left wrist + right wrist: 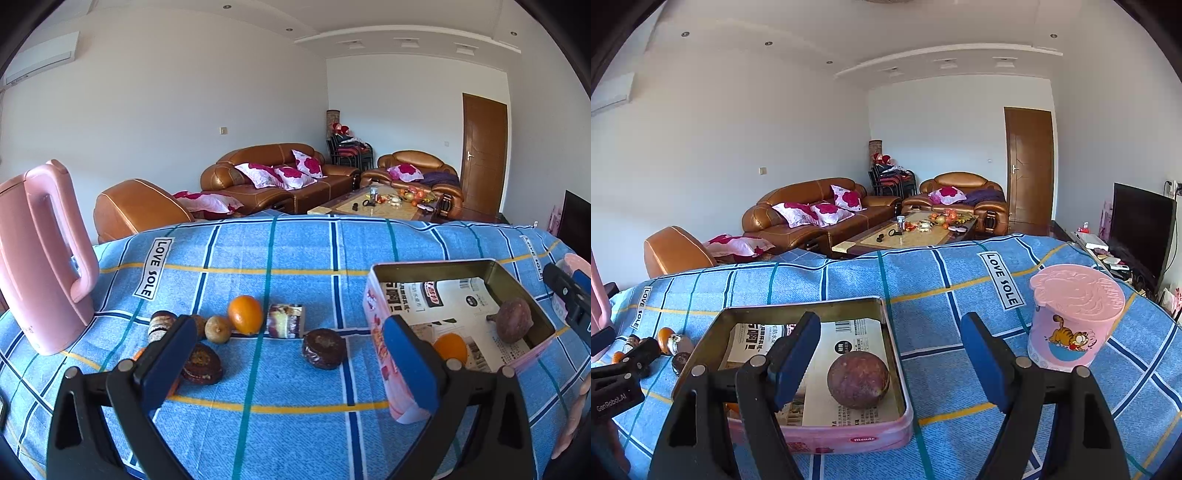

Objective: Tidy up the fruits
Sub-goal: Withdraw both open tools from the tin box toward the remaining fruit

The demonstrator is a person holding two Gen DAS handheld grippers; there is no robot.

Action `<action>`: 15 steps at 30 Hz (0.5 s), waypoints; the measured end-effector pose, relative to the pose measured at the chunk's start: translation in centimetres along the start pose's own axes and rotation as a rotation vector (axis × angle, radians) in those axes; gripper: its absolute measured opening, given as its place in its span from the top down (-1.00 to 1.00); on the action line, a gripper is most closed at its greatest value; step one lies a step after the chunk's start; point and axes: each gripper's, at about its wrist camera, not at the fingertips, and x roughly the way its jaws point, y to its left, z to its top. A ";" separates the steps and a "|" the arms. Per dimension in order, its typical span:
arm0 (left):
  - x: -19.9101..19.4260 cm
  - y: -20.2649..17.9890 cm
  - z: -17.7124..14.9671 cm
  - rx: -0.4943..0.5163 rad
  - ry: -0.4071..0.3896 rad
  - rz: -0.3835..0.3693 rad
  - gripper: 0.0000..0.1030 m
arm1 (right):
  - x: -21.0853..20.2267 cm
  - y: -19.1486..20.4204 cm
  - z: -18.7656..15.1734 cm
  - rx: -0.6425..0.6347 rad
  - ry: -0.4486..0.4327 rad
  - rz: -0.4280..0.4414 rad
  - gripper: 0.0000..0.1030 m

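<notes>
Fruit placed: a purple-brown passion fruit (857,379) and one orange (450,348) lie in the pink tin (384,328), on its paper lining.
Fruit left out: an orange (245,314) and a small brown-green fruit (218,329) sit side by side on the blue checked tabletop (295,373), left of the tin, among wrapped cakes (those are no fruit and should stay put).
Left gripper (291,373): jaws spread wide, nothing between them, aimed at the open cloth between the snacks and the tin.
Right gripper (886,365): jaws released and empty, hanging near the tin's right edge, beside the passion fruit.
Step in hand: by my reading, the left side goes for the next loose fruit.
Doing it well: swing left until the orange sits centred between the pads, come in low, and close across its widest part.
Watch for: the small fruit touching the orange; nudging it could send it rolling toward the pink kettle (44,258).
</notes>
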 end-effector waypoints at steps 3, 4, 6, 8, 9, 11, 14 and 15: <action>0.0 0.8 -0.1 0.000 0.001 0.006 -1.00 | -0.3 1.1 -0.2 0.001 0.006 0.016 -0.54; 0.0 1.1 -0.1 0.000 0.001 0.009 -0.99 | -0.4 1.5 -0.3 0.000 0.010 0.027 -0.54; 0.0 1.8 -0.2 0.002 0.003 0.015 -1.00 | -0.4 2.5 -0.5 -0.007 0.020 0.045 -0.54; 0.1 2.6 -0.2 -0.001 0.010 0.024 -1.00 | -0.6 3.7 -0.6 -0.018 0.021 0.057 -0.54; 0.1 3.1 -0.2 -0.006 0.015 0.027 -1.00 | -0.8 4.4 -0.7 -0.024 0.017 0.065 -0.54; 0.4 4.1 -0.3 -0.018 0.029 0.031 -1.00 | -1.0 5.7 -0.8 -0.038 0.015 0.084 -0.54; 1.0 6.0 -0.4 -0.038 0.067 0.034 -1.00 | -1.2 7.5 -1.1 -0.059 0.025 0.112 -0.54; 1.2 6.6 -0.5 -0.043 0.081 0.034 -1.00 | -1.3 8.0 -1.2 -0.063 0.028 0.123 -0.54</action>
